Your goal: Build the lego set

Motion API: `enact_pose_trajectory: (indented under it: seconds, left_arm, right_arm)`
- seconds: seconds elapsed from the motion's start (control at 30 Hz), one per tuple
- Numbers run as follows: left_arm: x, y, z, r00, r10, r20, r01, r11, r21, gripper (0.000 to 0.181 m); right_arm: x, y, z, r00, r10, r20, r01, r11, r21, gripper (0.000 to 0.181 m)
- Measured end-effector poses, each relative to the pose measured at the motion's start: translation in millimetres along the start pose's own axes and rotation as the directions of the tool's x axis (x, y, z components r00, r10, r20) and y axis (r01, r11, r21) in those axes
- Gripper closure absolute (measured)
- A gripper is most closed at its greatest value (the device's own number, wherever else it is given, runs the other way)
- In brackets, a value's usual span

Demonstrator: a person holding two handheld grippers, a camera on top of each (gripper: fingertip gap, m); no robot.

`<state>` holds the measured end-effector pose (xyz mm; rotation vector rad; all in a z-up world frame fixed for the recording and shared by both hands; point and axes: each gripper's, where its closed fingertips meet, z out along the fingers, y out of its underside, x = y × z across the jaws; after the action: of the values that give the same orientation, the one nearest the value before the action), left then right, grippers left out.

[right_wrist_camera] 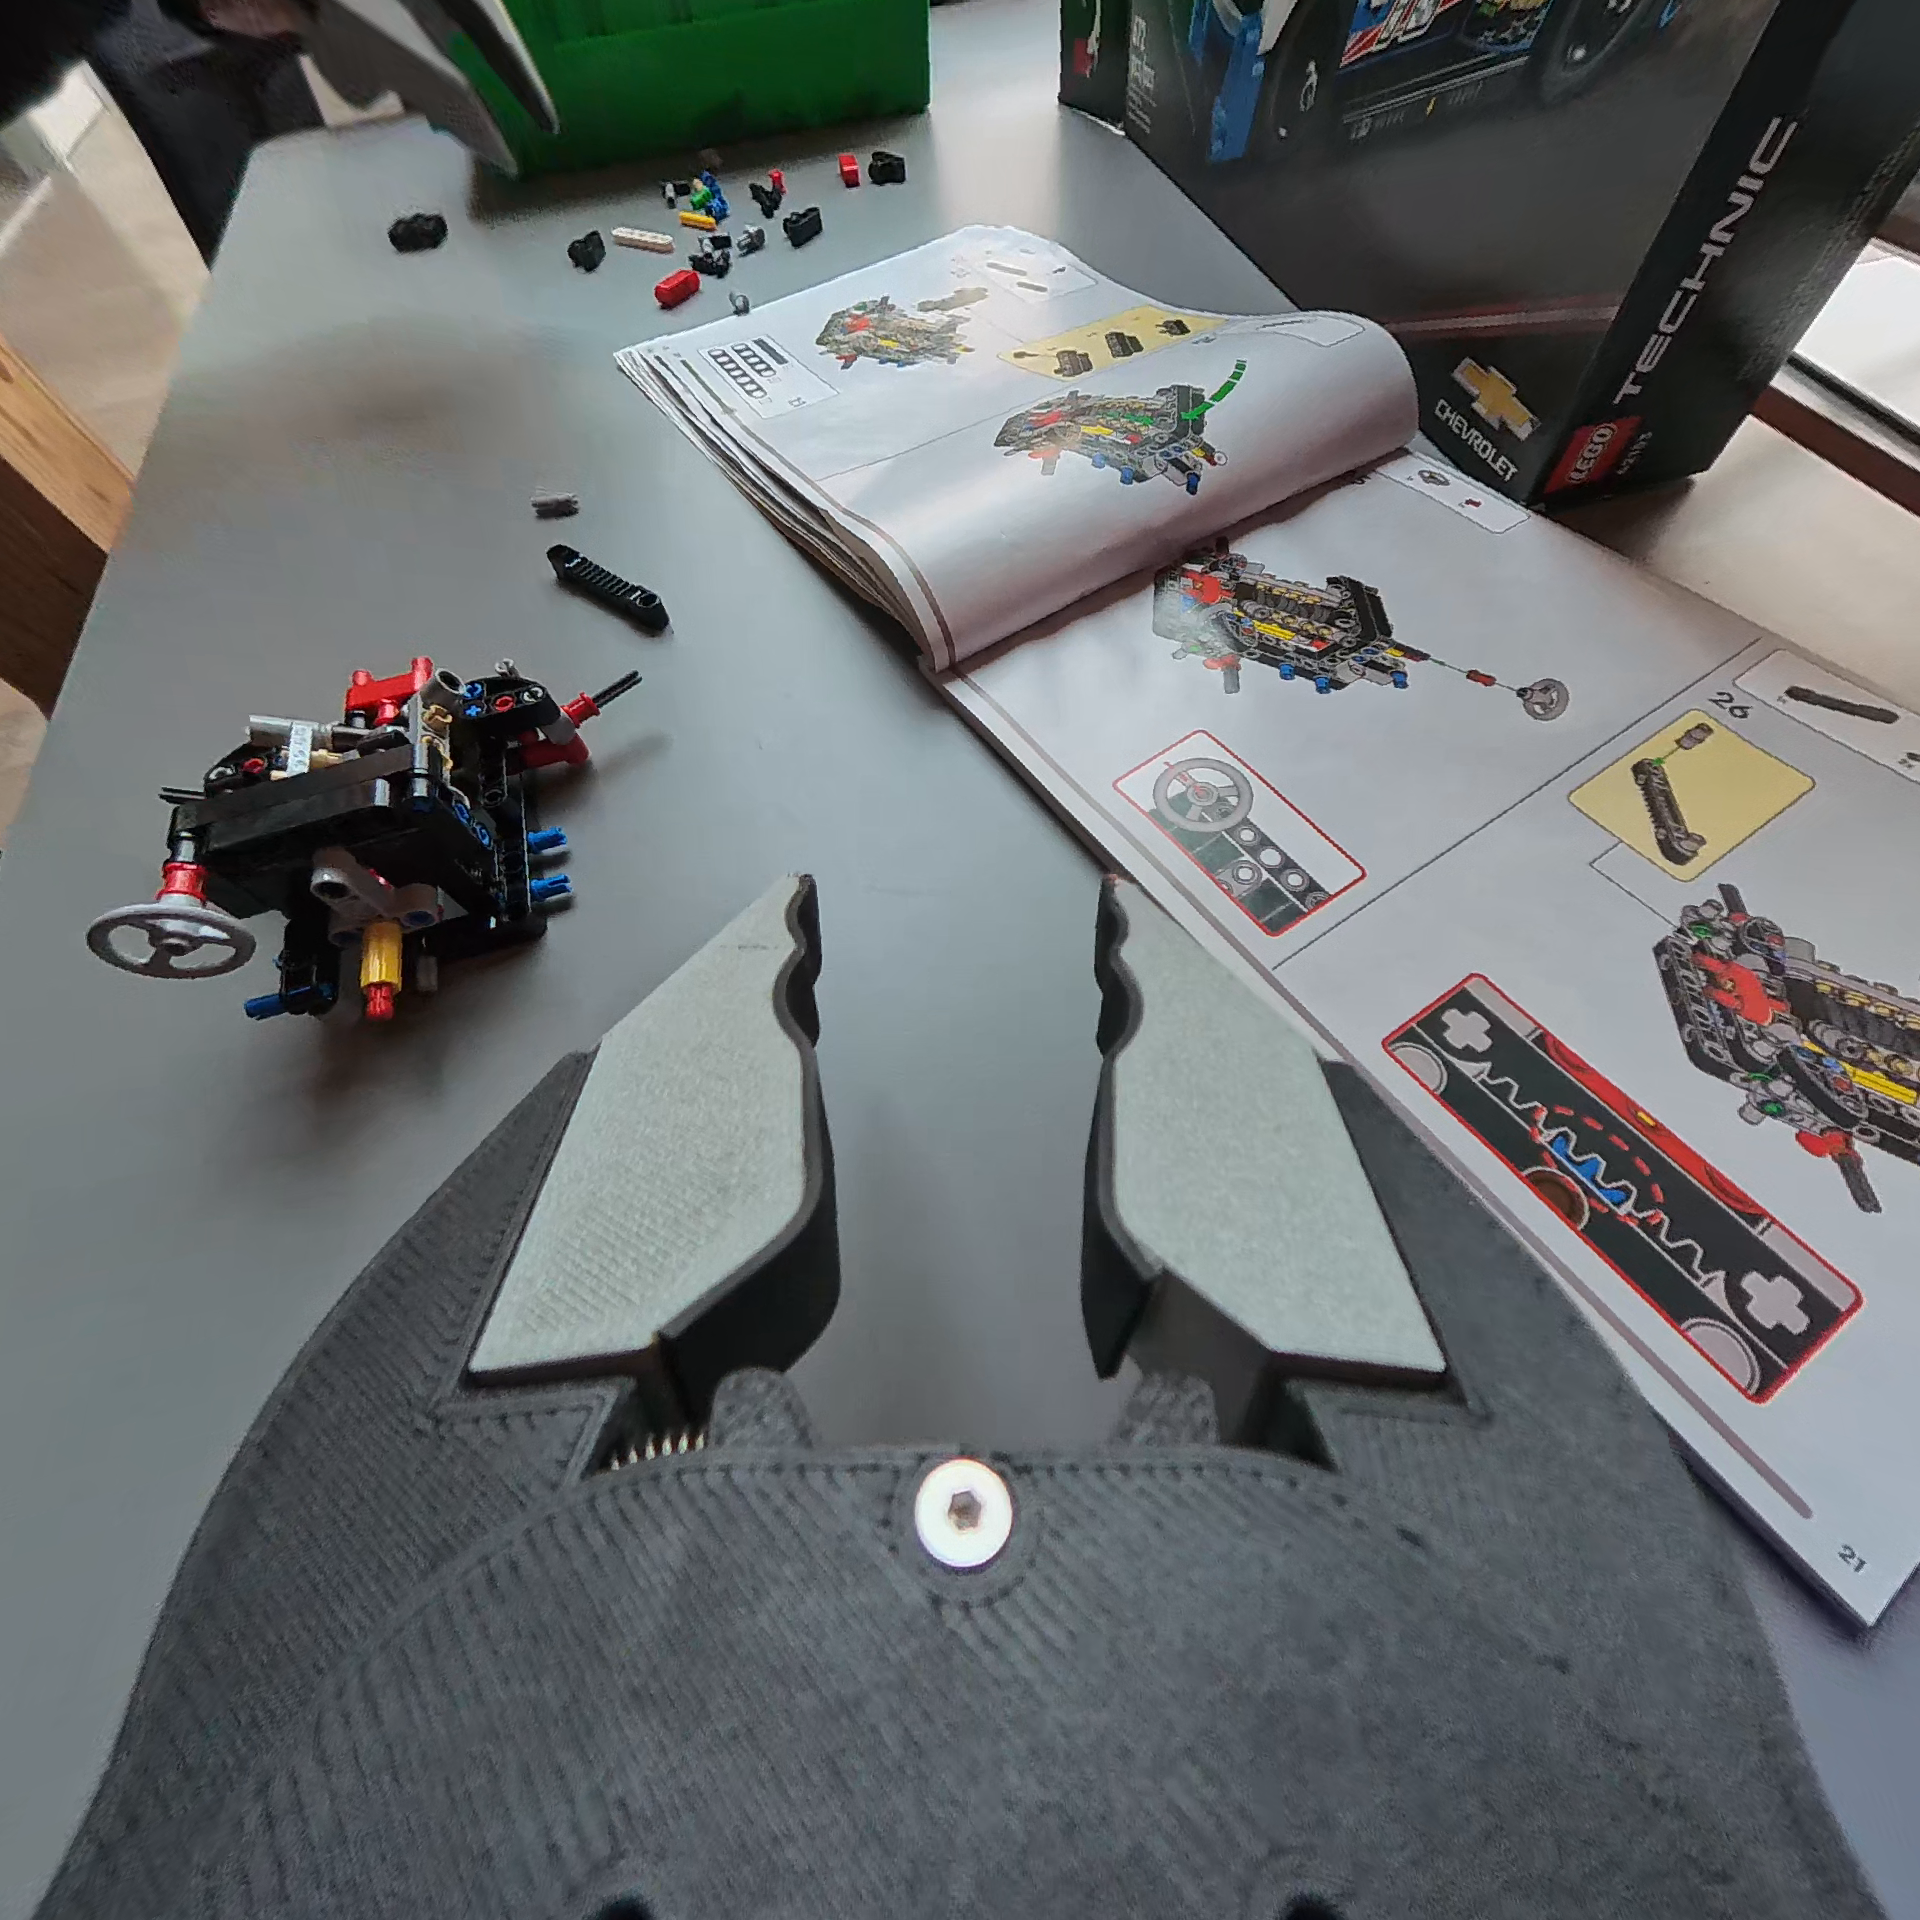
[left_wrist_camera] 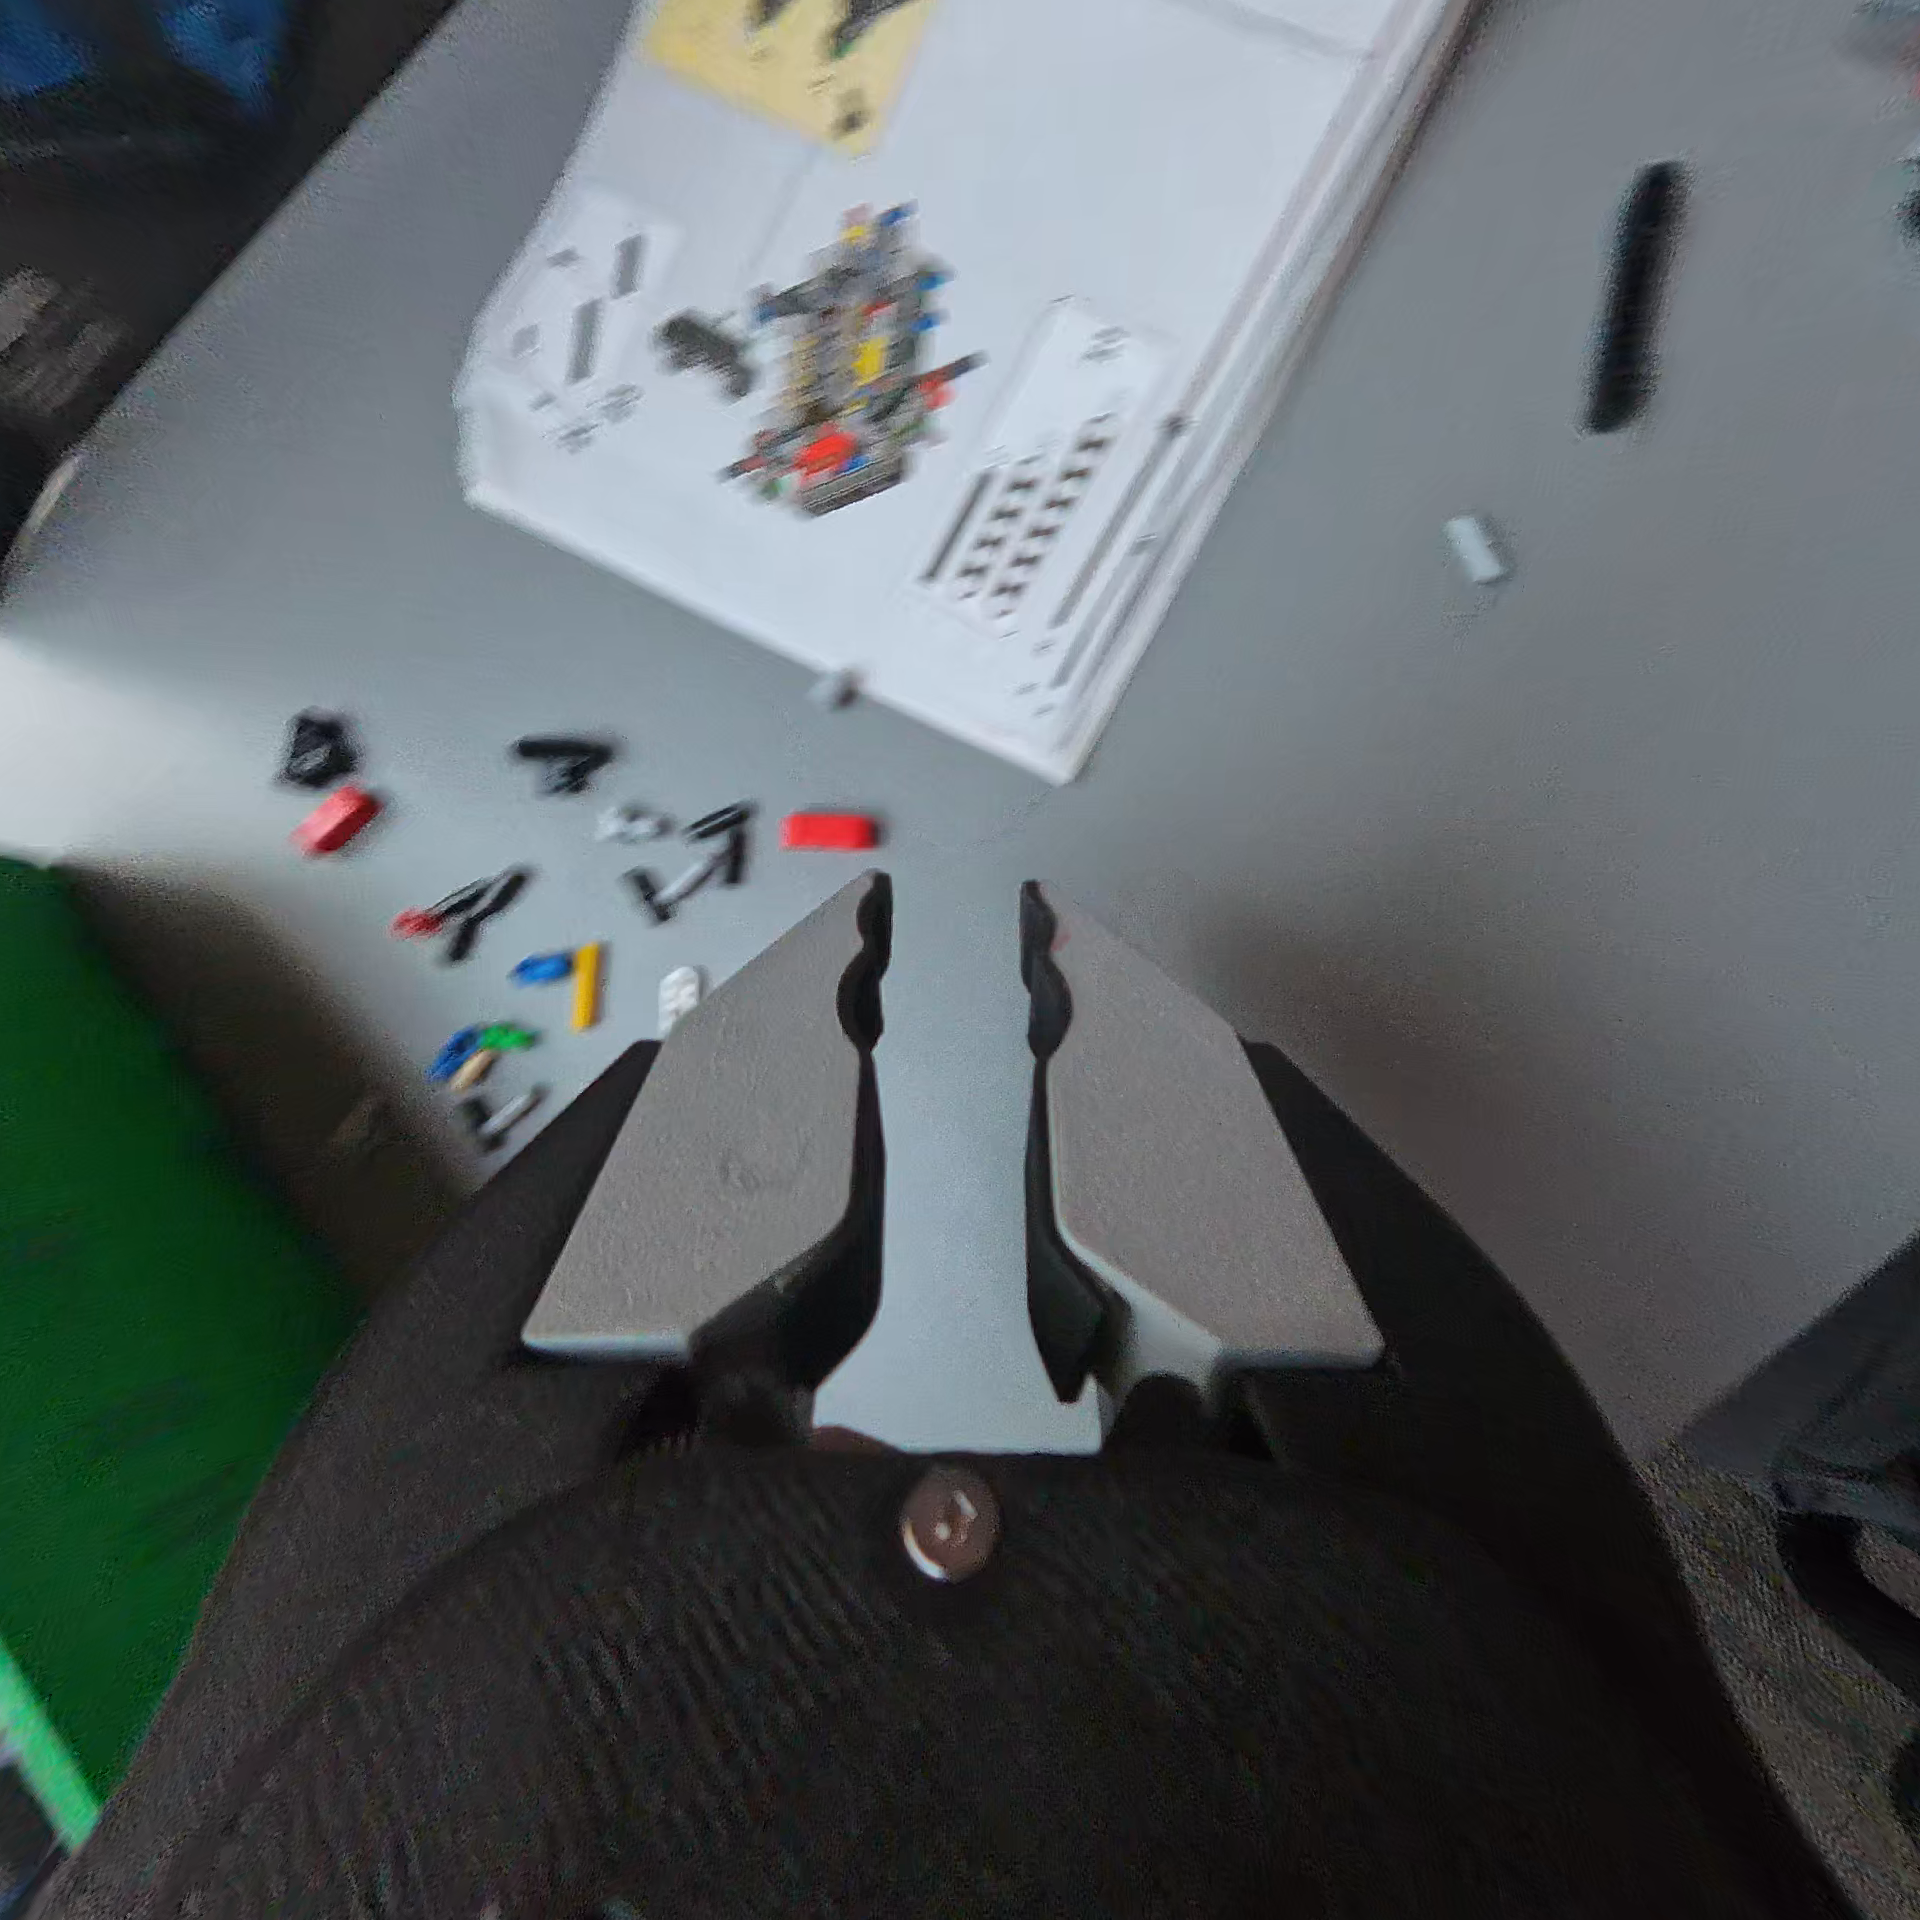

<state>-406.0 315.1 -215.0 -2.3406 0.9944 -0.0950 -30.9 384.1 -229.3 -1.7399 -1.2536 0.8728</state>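
While the left wrist view is blurred, the left gripper (left_wrist_camera: 956, 883) hangs narrowly parted, empty, over loose pieces (left_wrist_camera: 582, 894) at nine o'clock. Across the right wrist view, the right gripper (right_wrist_camera: 958, 894), wide and empty (ridged print, scalloped pads), faces the knobbly assembly (right_wrist_camera: 364, 831) at ten o'clock; a toothed black beam (right_wrist_camera: 608, 587) lies long-axis eleven-to-four.

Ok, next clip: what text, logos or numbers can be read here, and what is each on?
I don't copy out writing; this is where it stands.
Set box: brand lettering and logos on its dark side, legible.
Instruction booklet: step and page numbers, legible in the right wrist view, blurred in the left.
Partial build, loose pieces: no writing visible.
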Motion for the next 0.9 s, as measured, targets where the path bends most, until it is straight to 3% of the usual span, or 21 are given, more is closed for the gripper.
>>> enact_pose_trajectory:
  seconds: [0.03, 0.13, 0.23, 0.3, 0.4, 0.5, 0.9]
  left_arm:
    - [-25.5, 6.7, -8.8, 0.997, -0.046, 0.054, 0.046, 0.999, -0.010, 0.160]
    - [-81.2, 23.3, -15.4, 0.985, -0.141, 0.101, 0.149, 0.986, -0.071, 0.157]
    - [-113.3, 42.5, -6.0, 0.991, -0.054, 0.126, 0.080, 0.975, -0.205, 0.162]
    - [-124.2, 56.3, 1.4, 0.990, -0.075, 0.121, 0.109, 0.946, -0.304, 0.168]
    - [-121.7, 59.5, 11.3, 0.989, -0.136, 0.059, 0.148, 0.922, -0.359, 0.167]
    - [-123.0, 67.2, 13.9, 0.999, -0.034, 0.041, 0.047, 0.910, -0.413, 0.172]
    - [-120.4, 88.4, 27.1, 0.988, 0.143, -0.059, -0.151, 0.823, -0.547, 0.170]
  right_arm:
    - [-0.1, 0.5, 0.4, 1.000, 0.003, 0.003, -0.002, 1.000, -0.004, 0.131]
    - [0.1, 1.0, 1.0, 1.000, 0.006, 0.004, -0.006, 1.000, -0.009, 0.131]
    - [1.6, -0.5, -0.4, 1.000, 0.004, -0.010, -0.004, 1.000, 0.004, 0.131]
    - [2.4, -1.0, -1.2, 1.000, 0.007, -0.015, -0.007, 1.000, 0.010, 0.131]
    - [2.4, -1.0, -1.4, 1.000, 0.018, -0.006, -0.018, 1.000, 0.011, 0.131]
    - [2.0, -1.0, -1.4, 0.999, 0.032, 0.011, -0.032, 0.999, 0.011, 0.131]
    - [1.5, -2.6, -2.6, 0.999, 0.035, 0.019, -0.035, 0.999, 0.023, 0.132]
